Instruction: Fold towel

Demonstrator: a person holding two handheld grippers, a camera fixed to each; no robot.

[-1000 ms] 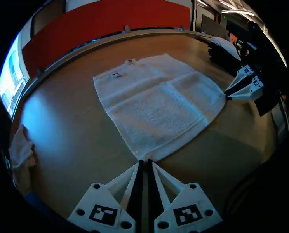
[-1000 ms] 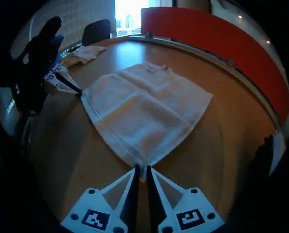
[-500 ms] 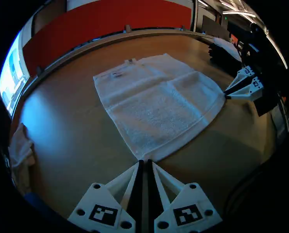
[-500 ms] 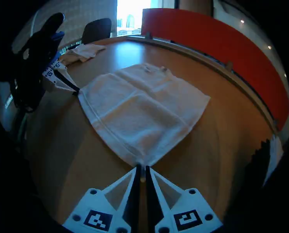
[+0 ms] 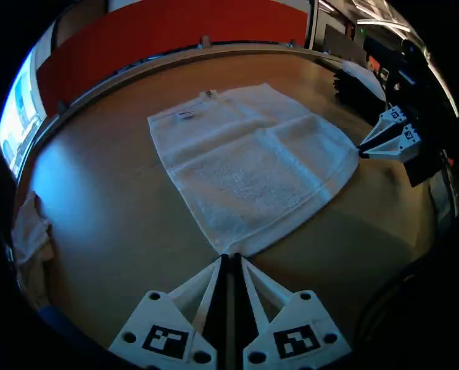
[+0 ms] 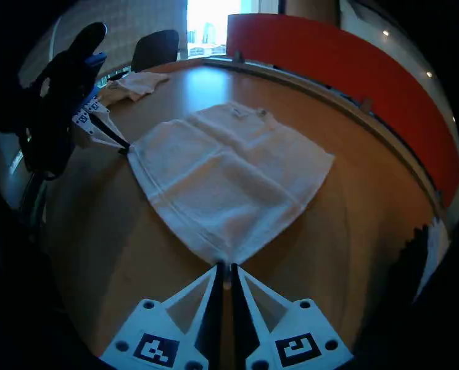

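A white towel [image 5: 254, 166] lay spread flat on the wooden tabletop [image 5: 106, 203], with two small tags at its far edge. In the left gripper view, the left gripper [image 5: 231, 258] sat at the towel's near corner, jaws clenched on it. The right gripper [image 6: 225, 274] had its jaws pinched on another corner, a sliver of white showing between them. A crumpled cloth [image 6: 134, 83] lay far left on the tabletop, near a dark chair [image 6: 155, 49]. A red panel [image 6: 353, 68] ran along the far side.

White terry towel [image 5: 254, 166], fold creases showing, spread flat on wooden table [image 5: 106, 203]
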